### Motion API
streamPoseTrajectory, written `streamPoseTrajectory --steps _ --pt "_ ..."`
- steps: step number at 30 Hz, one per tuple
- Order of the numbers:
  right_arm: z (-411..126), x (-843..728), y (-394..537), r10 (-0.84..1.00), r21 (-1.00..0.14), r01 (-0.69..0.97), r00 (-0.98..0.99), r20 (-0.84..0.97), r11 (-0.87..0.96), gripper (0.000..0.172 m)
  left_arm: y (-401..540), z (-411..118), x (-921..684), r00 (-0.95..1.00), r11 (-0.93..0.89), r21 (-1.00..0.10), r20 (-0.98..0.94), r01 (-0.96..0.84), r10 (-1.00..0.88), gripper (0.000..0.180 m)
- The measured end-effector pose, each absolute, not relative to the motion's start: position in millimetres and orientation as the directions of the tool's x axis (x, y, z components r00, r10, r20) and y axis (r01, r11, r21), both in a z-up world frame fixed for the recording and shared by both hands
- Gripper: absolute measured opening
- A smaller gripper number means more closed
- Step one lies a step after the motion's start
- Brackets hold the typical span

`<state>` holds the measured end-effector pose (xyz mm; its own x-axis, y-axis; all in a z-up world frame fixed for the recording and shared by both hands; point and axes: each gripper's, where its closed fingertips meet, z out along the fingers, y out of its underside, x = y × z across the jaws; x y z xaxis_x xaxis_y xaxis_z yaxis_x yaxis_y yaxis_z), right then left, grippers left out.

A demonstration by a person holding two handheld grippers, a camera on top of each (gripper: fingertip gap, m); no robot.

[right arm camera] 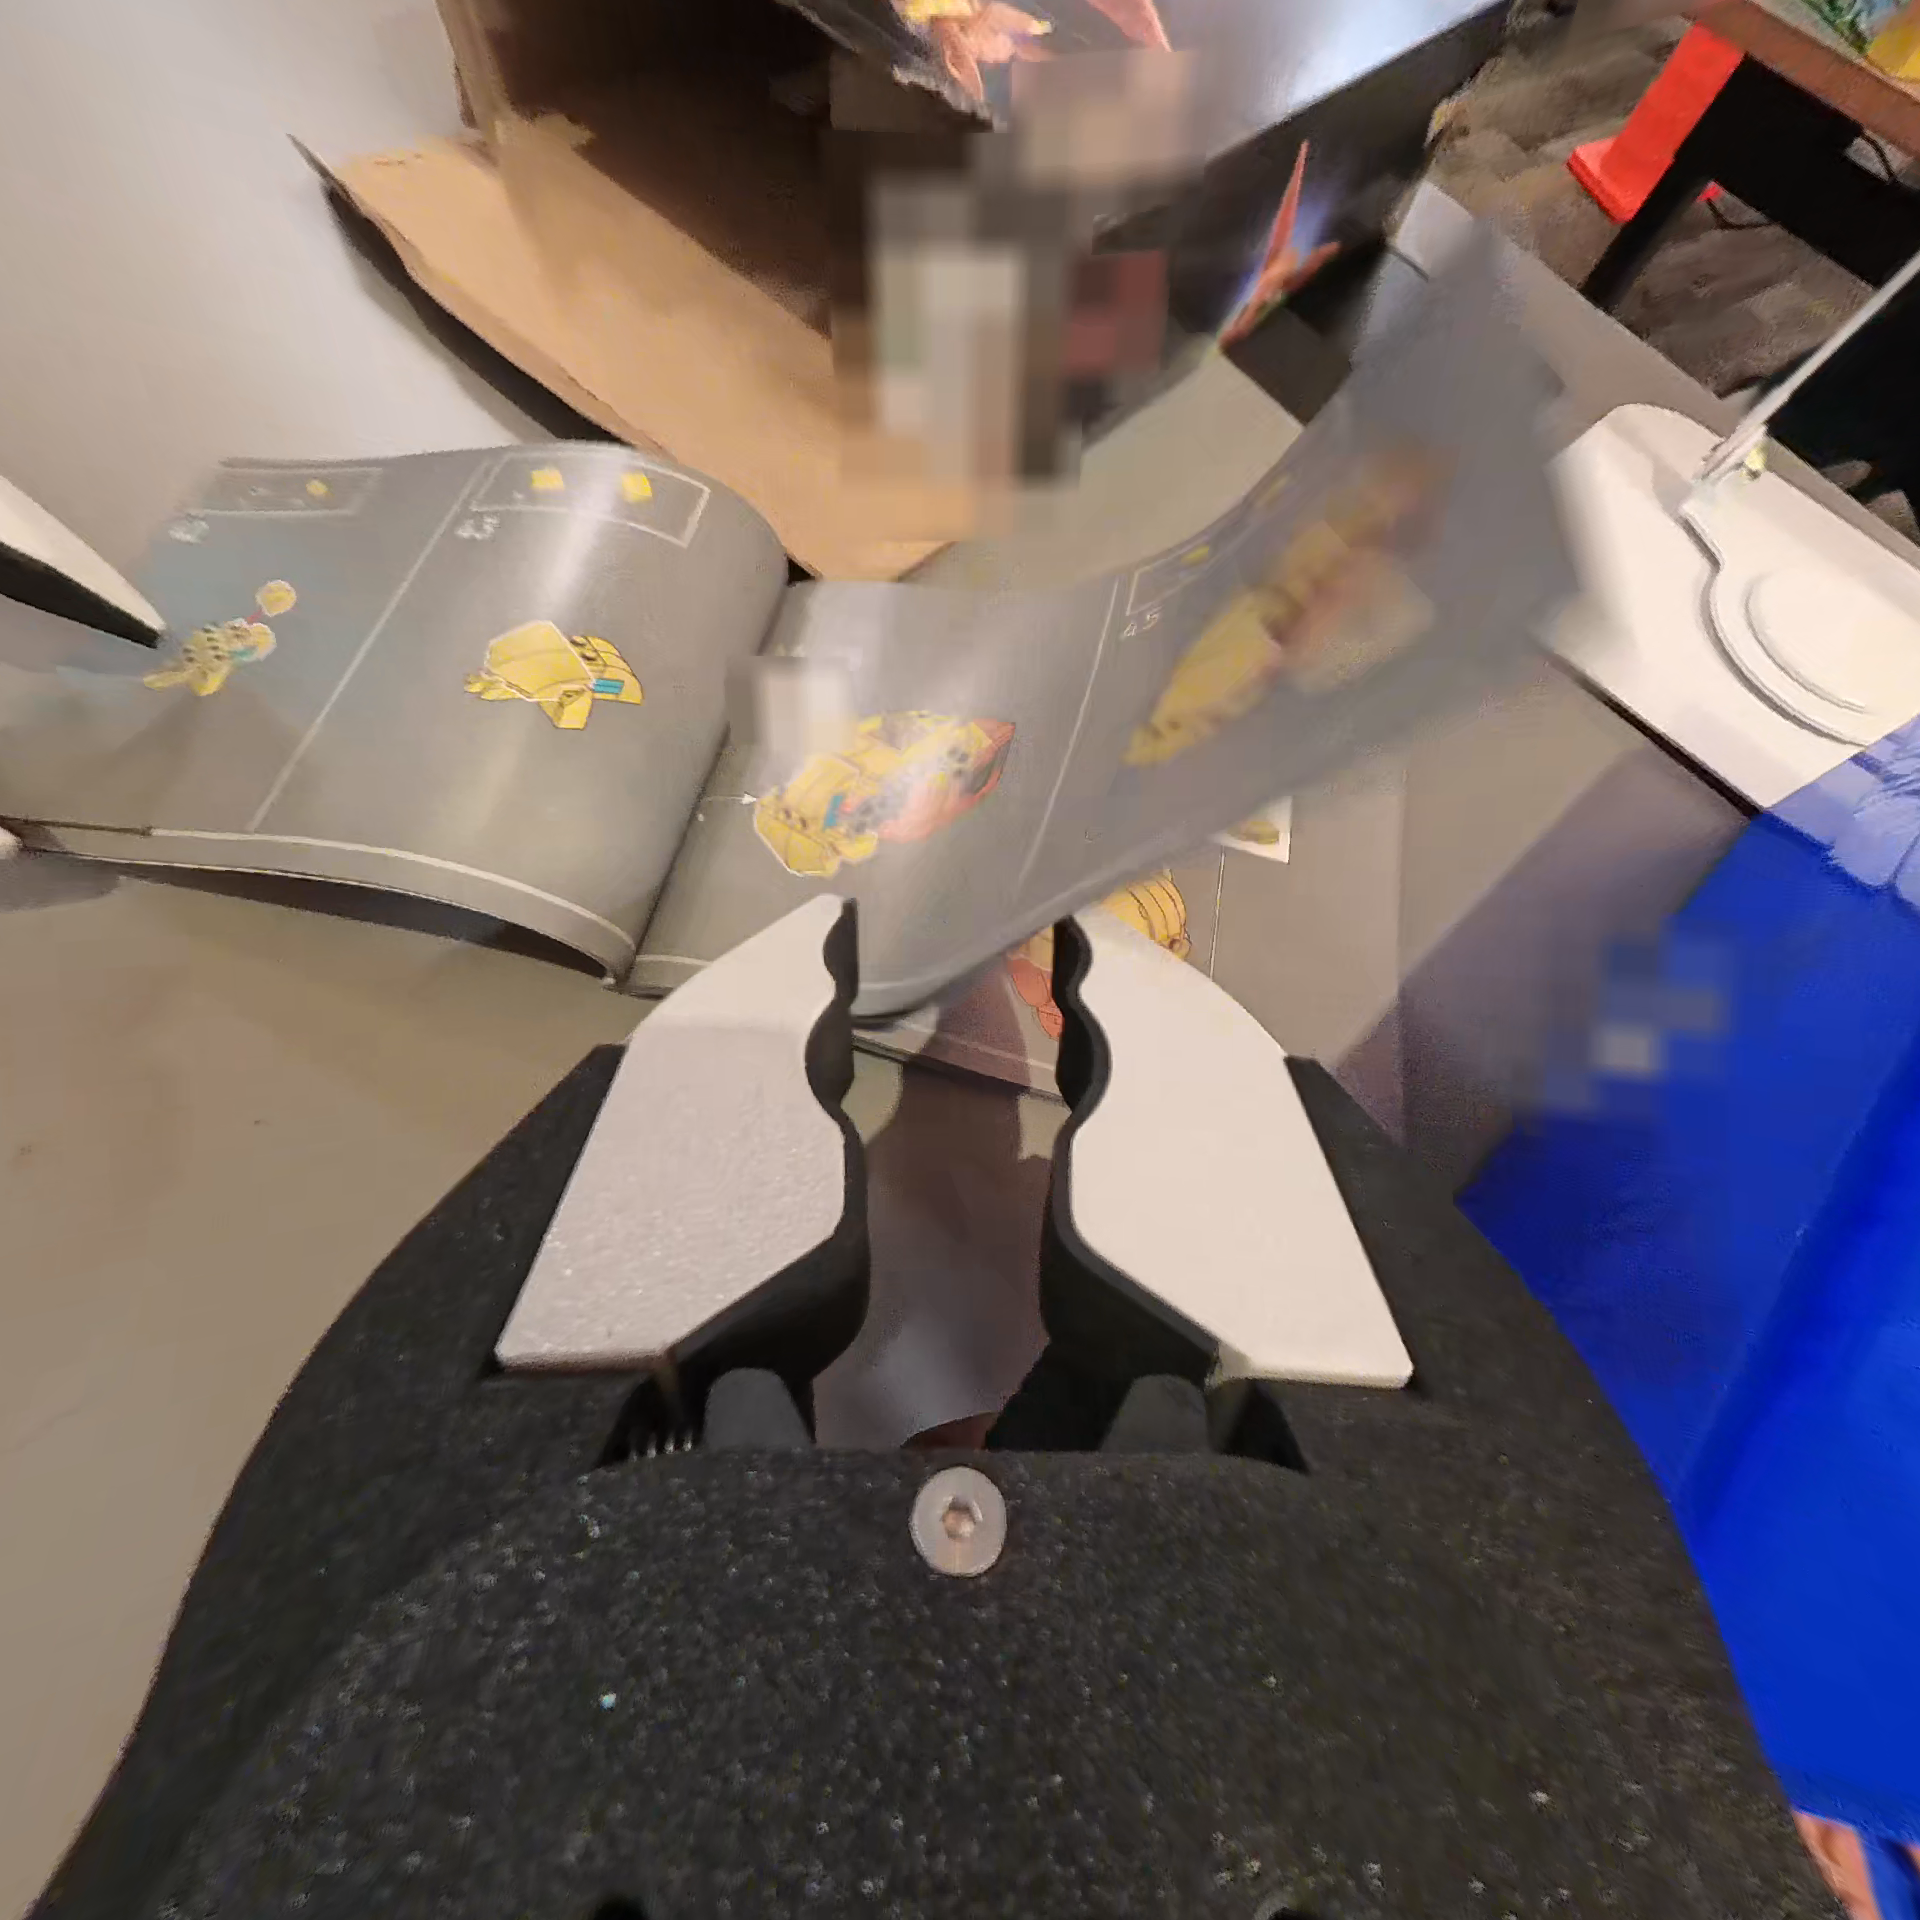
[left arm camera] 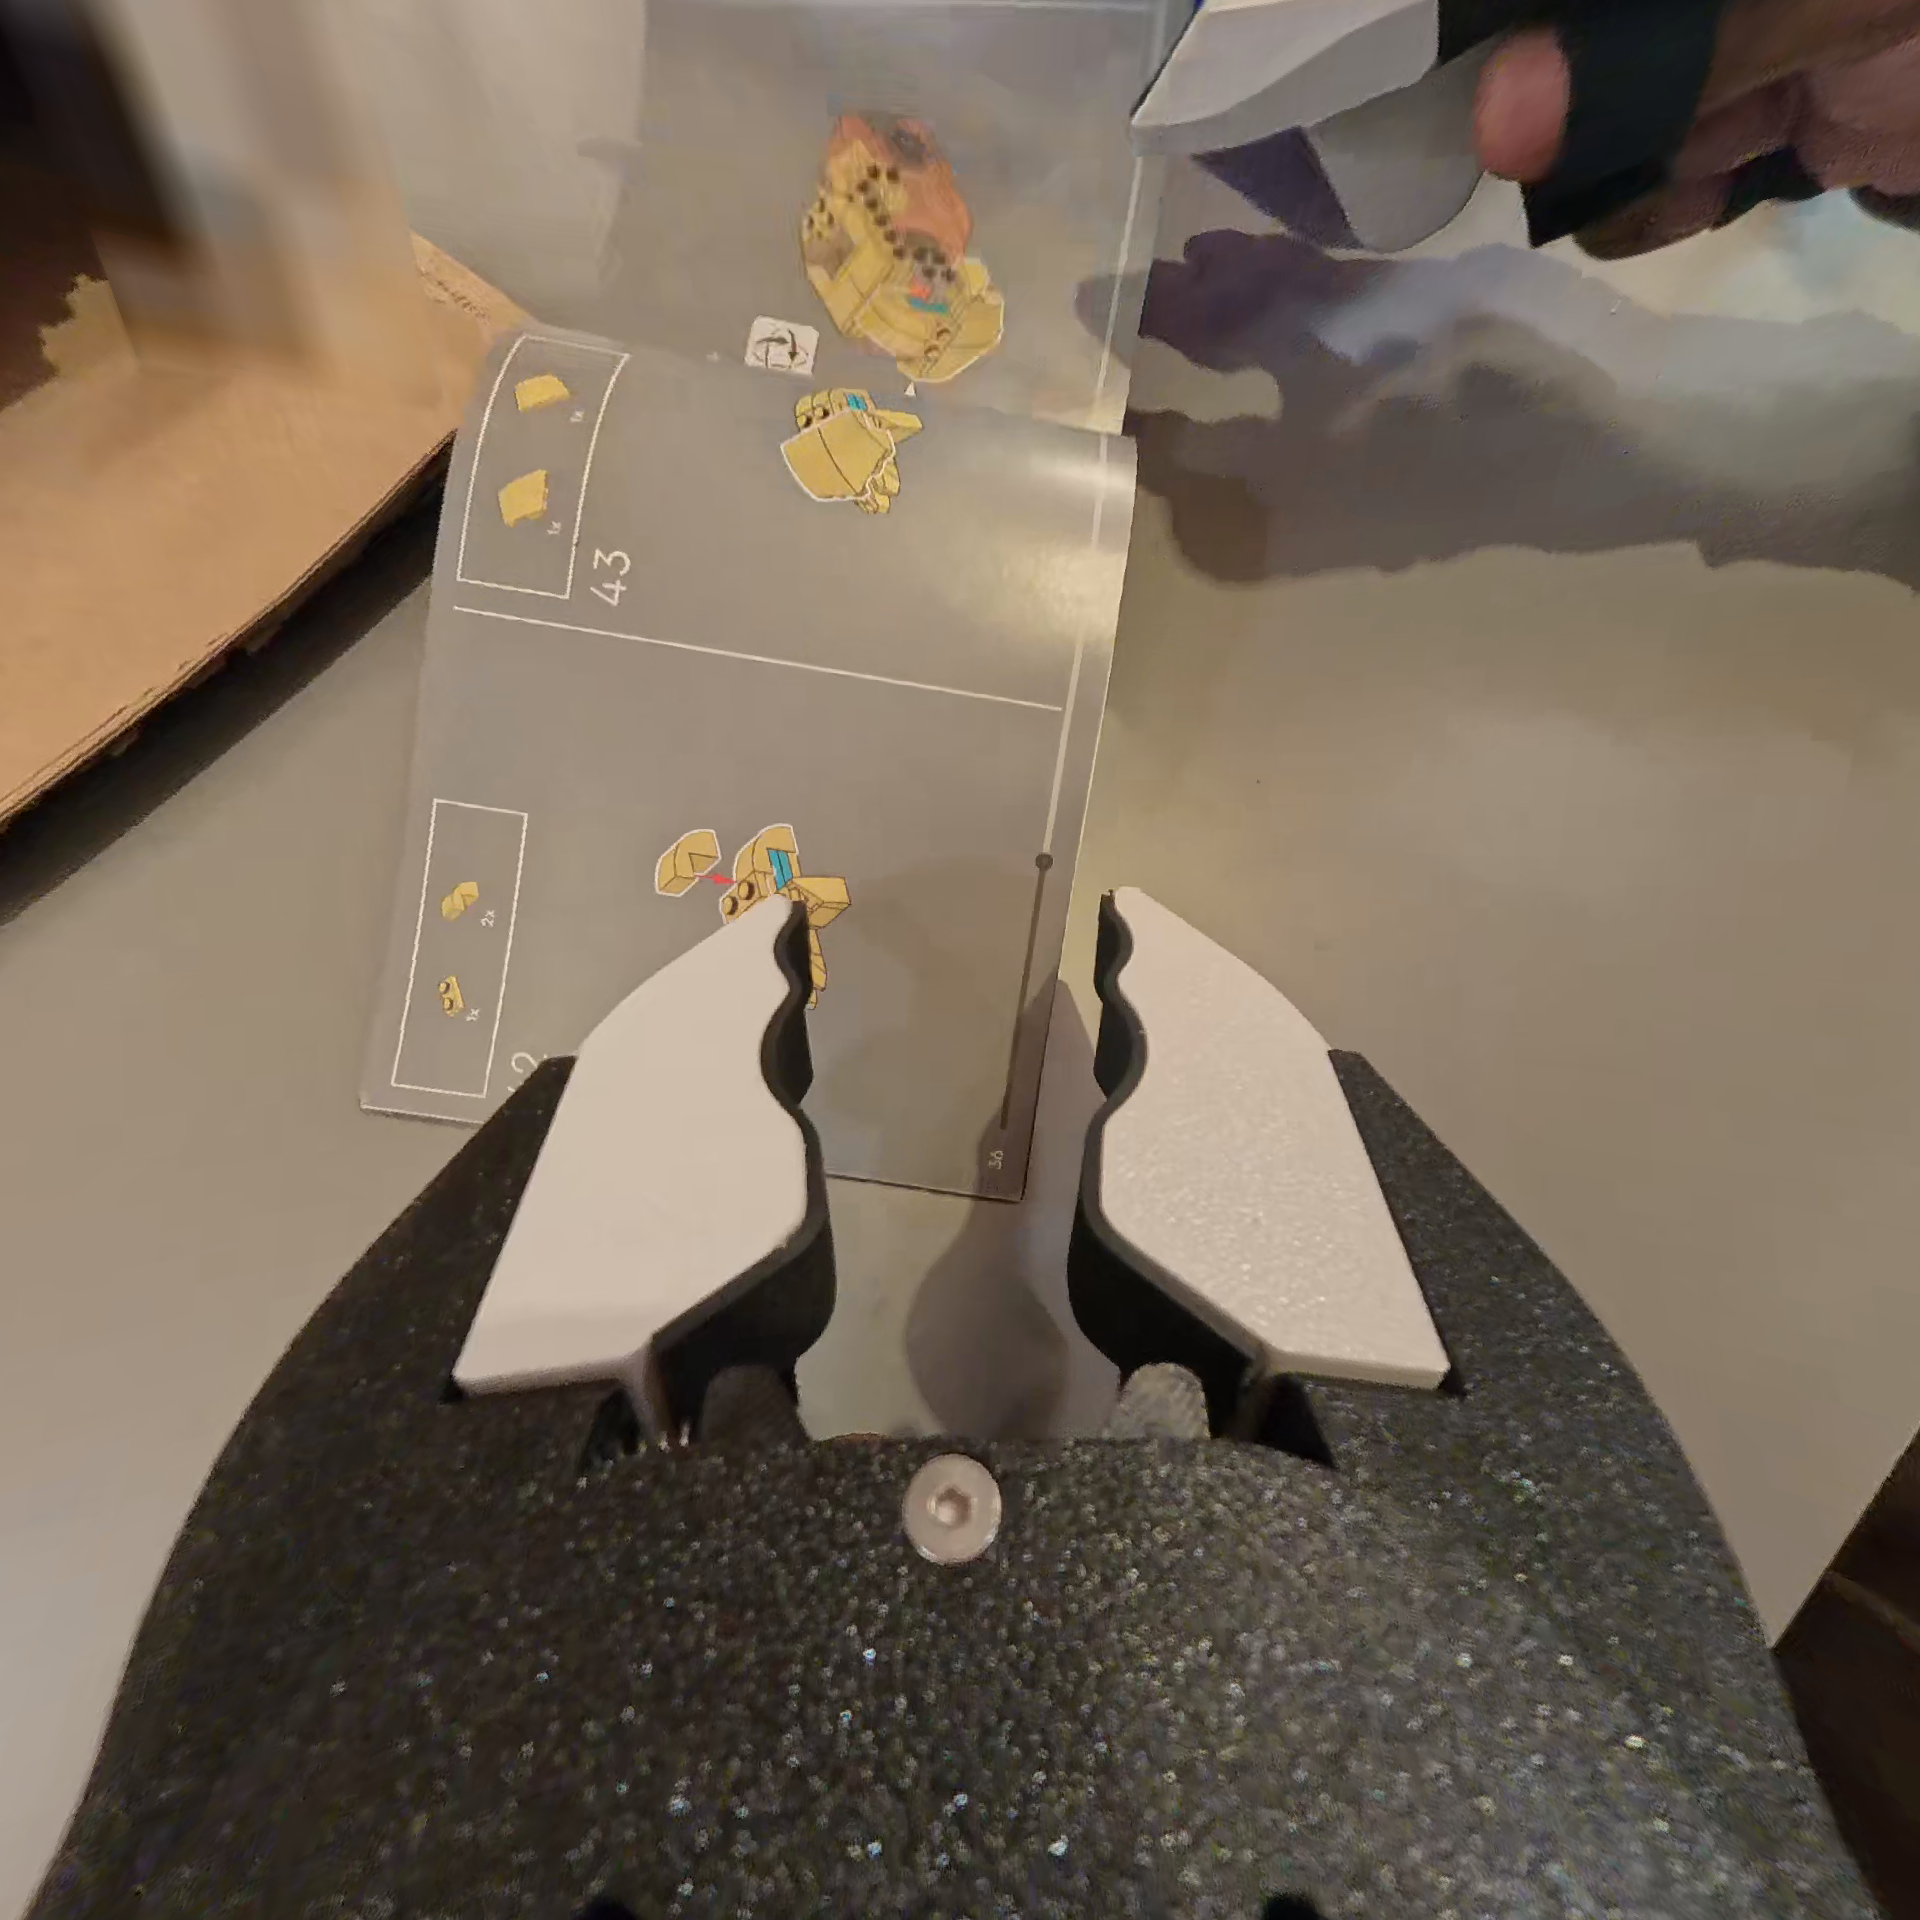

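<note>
1. The right claw [right arm camera: 956, 940] is standing partly open, and the lifted page [right arm camera: 1195, 727] of the instruction booklet is passing between its two fingers. The page's curled lower edge is lying against the left pad; a gap is showing between the page and the right pad, so the page is not clamped.
2. This page is bending upward to the right and is looking blurred. Under it, the next page with a yellow and orange brick drawing is lying flat.
3. The left claw [left arm camera: 945, 914] is standing wide open with nothing between its pads. It is hovering over the near end of the booklet's [left arm camera: 748, 675] left half, whose right edge is running between the fingers.
4. The booklet is lying open on the grey table [left arm camera: 1455, 935], its grey pages showing yellow brick models.
5. Beyond the booklet, a brown cardboard box [right arm camera: 644, 312] is lying opened on the table.
6. At the right, a white lamp base [right arm camera: 1704, 644] is standing on the table, and a blue surface [right arm camera: 1714, 1299] is showing nearer.
</note>
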<state>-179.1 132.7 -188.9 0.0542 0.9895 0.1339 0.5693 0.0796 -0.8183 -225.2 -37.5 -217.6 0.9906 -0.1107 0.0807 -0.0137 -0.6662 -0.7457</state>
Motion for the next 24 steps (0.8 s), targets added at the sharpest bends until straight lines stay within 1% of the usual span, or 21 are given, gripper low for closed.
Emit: streamPoseTrajectory --steps 3,8,17,24 --pt "-181.8 -179.4 132.9 0.993 -0.852 0.519 0.055 0.104 0.061 0.031 -36.0 -217.5 -224.8 0.990 -0.665 -0.747 0.079 -0.016 -0.113 0.053" --pt "-178.0 -179.9 135.2 0.995 -0.875 0.483 0.068 0.068 0.027 0.030 -33.4 -215.2 -223.8 0.990 -0.658 -0.753 0.078 -0.017 -0.115 0.052" --pt "-187.1 -179.4 138.5 0.995 -0.874 0.480 0.097 -0.027 -0.071 0.030 -28.1 -209.1 -223.9 0.991 -0.639 -0.769 0.078 -0.012 -0.113 0.052" --pt "-189.1 -178.9 137.0 0.995 -0.881 0.466 0.095 -0.043 -0.082 0.030 -24.3 -207.6 -222.3 0.990 -0.632 -0.775 0.078 -0.016 -0.120 0.052"
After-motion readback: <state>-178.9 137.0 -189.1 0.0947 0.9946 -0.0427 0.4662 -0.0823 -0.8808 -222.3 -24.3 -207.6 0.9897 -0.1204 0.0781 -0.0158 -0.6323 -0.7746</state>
